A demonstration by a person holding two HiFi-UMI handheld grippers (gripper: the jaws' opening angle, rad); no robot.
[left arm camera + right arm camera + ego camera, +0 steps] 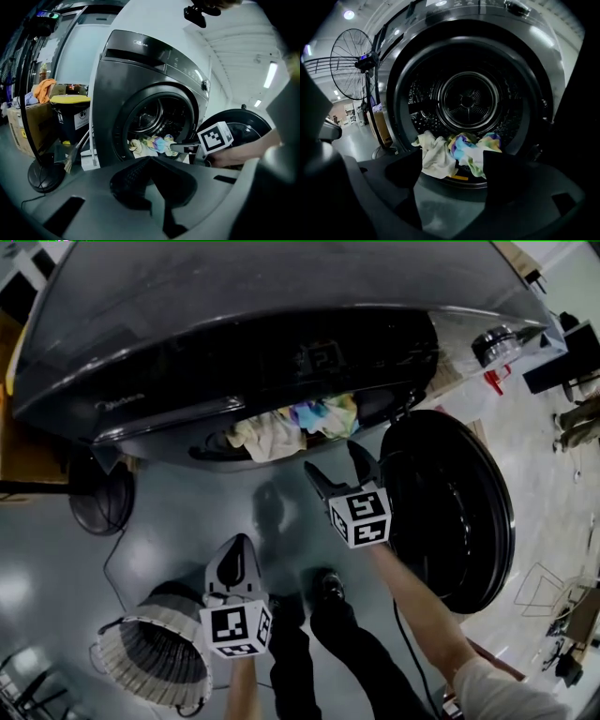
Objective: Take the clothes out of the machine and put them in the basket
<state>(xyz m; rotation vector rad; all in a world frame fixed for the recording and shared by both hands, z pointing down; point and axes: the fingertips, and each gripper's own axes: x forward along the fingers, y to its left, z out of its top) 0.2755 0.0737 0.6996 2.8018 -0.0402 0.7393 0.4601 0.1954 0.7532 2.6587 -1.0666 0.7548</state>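
We hold our right gripper [333, 458], fingers released and empty, before the clothes [458, 151] in the washing machine [187, 324]; our left gripper [240, 545], fingers clenched empty, hangs near the basket [150, 662].

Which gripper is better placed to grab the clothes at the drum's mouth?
Probably right. The right gripper points at the clothes with jaws apart, just before the washer's opening. The left gripper sits farther back, by the basket, jaws together.
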